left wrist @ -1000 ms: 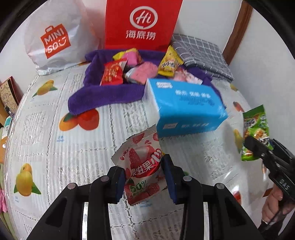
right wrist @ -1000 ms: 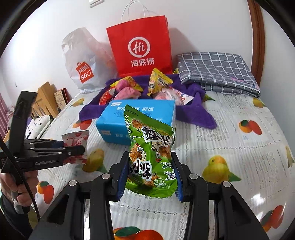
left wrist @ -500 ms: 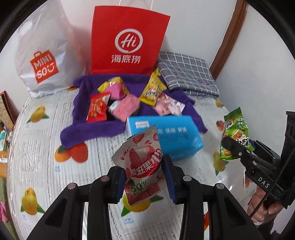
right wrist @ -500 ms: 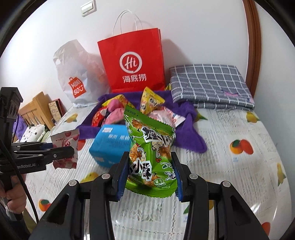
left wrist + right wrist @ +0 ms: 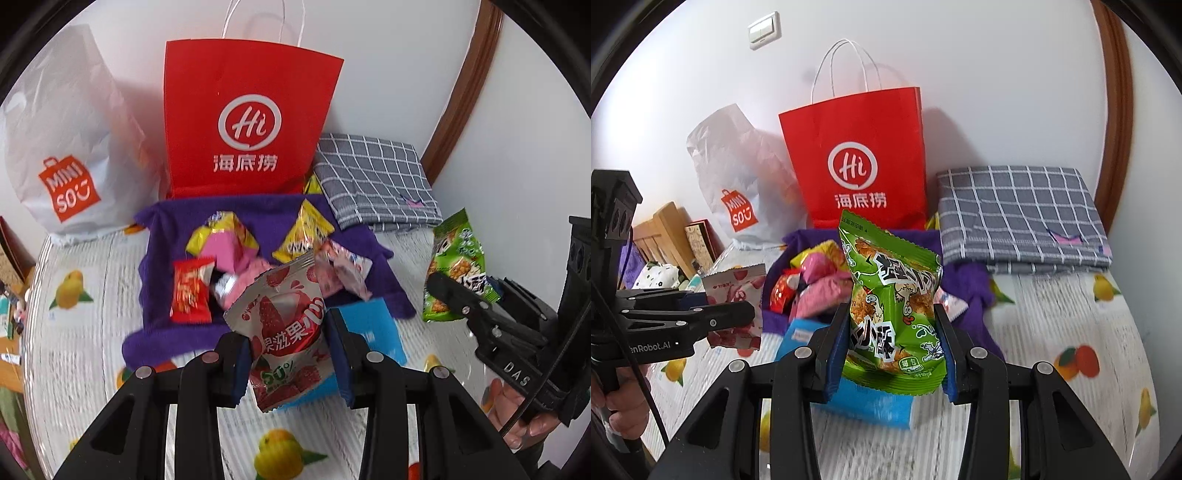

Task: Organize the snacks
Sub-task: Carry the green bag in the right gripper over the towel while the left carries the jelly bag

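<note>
Left wrist view: the left gripper (image 5: 288,354) holds the strawberry snack packet (image 5: 286,328) between its fingers, above the blue tissue pack (image 5: 373,332). Keep the pinch firm and carry it toward the red paper bag (image 5: 251,122), which looks nearer than before.

Right wrist view: the right gripper (image 5: 890,350) clamps the green snack packet (image 5: 894,314) over the desk (image 5: 1052,387); it is higher now.

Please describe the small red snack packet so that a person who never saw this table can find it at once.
Find the tall red paper bag standing against the wall; a purple towel lies spread in front of it with snacks on top. The small red snack packet lies on the towel's left part, next to the pink packets. It is the only fully red, shiny wrapper in that pile.
</note>
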The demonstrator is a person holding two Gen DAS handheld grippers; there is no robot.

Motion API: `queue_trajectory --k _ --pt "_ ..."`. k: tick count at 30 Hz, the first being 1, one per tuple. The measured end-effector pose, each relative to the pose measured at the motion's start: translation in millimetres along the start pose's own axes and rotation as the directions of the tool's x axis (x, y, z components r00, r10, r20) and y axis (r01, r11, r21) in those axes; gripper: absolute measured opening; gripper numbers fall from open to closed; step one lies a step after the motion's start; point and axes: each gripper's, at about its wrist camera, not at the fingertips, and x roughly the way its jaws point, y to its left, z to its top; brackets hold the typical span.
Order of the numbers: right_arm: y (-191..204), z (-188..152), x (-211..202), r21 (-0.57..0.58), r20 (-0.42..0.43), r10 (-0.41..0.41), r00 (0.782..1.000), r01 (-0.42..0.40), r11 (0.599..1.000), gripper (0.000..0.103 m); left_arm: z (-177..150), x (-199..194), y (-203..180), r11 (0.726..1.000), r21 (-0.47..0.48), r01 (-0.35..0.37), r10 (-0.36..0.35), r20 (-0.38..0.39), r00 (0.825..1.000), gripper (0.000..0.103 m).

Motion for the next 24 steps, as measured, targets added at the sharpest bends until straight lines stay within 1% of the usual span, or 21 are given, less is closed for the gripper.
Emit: queue_trajectory --k 9,14,24 --pt "-3.5 19.3 35.4 -0.004 -0.025 -0.004 1.0 0.004 1.0 0.042 31.8 20.4 14.0 1.0 -0.018 0.009 -0.009 0.009 1.0 0.035" --pt "-4.5 26.4 57.3 -0.004 -0.038 -0.009 0.999 0.009 1.0 0.042 45.9 36.6 22.0 1.0 -0.022 0.001 -0.001 0.003 1.0 0.035" --pt "-10.7 36.9 99.0 0.017 -0.075 0.003 0.997 -0.001 1.0 0.042 65.5 71.5 35.9 0.999 -0.045 0.005 -0.006 -0.019 1.0 0.035"
